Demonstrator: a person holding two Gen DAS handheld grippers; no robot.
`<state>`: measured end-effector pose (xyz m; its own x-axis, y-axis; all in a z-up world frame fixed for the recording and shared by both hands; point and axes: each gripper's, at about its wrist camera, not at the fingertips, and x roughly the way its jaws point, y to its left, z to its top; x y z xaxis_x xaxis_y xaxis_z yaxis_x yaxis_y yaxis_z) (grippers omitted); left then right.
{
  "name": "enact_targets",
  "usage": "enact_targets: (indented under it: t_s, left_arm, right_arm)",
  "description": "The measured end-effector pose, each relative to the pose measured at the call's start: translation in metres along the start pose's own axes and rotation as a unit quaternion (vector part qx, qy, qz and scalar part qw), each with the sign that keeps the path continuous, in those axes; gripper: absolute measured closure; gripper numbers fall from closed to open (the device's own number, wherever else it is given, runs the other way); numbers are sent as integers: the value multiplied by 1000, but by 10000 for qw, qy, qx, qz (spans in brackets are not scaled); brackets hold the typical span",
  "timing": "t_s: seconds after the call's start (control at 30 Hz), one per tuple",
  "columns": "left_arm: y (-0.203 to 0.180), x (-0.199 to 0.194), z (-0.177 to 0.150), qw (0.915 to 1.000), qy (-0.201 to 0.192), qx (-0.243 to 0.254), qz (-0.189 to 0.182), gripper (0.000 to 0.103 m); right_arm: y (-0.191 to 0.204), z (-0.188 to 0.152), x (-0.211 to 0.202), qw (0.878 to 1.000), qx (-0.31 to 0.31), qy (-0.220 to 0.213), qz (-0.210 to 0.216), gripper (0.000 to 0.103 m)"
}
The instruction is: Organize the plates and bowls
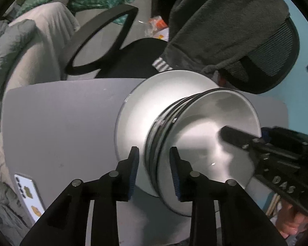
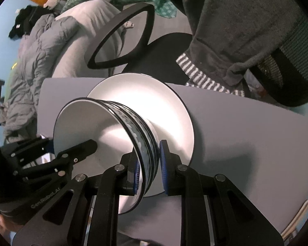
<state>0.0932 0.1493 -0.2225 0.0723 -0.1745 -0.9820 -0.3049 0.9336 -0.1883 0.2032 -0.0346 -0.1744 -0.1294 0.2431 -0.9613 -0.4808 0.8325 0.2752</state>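
A stack of white bowls with dark patterned rims (image 1: pixel 205 141) stands on a white plate (image 1: pixel 137 110) on the grey table. My left gripper (image 1: pixel 154 170) is open, its fingers straddling the near rim of the stack without closing on it. My right gripper (image 2: pixel 148 164) has its blue pads on either side of the bowl stack's rim (image 2: pixel 145 143), one finger inside the top bowl (image 2: pixel 88 127) and one outside, apparently shut on it. The right gripper also shows in the left wrist view (image 1: pixel 256 143), reaching into the bowl. The left gripper shows in the right wrist view (image 2: pixel 71 153).
A black office chair (image 1: pixel 104 39) with a dark grey towel (image 1: pixel 225 24) draped over it stands behind the table (image 1: pixel 61 123). A phone (image 1: pixel 28 194) lies at the table's near left edge. Bedding and a grey jacket (image 2: pixel 37 61) lie at the left.
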Motion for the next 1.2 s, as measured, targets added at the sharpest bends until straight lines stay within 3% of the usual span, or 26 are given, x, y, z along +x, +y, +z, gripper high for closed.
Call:
enact_targets:
  t_s: [0.07, 0.1, 0.23, 0.3, 0.5, 0.7, 0.83, 1.2]
  left_arm:
    - [2, -5, -4, 9997, -114, 42, 235, 58]
    - [3, -9, -6, 9994, -170, 55, 297, 56]
    - [1, -40, -18, 9962, -588, 172, 619, 50]
    - [-2, -59, -23, 9936, -807, 225, 754, 48]
    - [-8, -118, -41, 9874, -1433, 169, 648, 28]
    - [-16, -155, -66, 9824, -1686, 259, 760, 27]
    - [-21, -181, -88, 9755, -2019, 303, 823, 21]
    - [-36, -213, -124, 9724, -2184, 377, 723, 20]
  right_arm:
    - [1, -2, -5, 9996, -71, -169, -191, 72]
    - [0, -4, -8, 9992, -95, -236, -315, 63]
    - [0, -9, -26, 9978, -85, -453, -473, 57]
    - [2, -12, -37, 9970, -103, -565, -517, 45]
    - [20, -26, -82, 9929, -197, -966, -667, 39]
    - [37, -49, -126, 9883, -208, -1346, -689, 36]
    - [43, -68, -149, 9853, -142, -1566, -668, 36]
    - [54, -109, -180, 9809, -73, -1773, -803, 36]
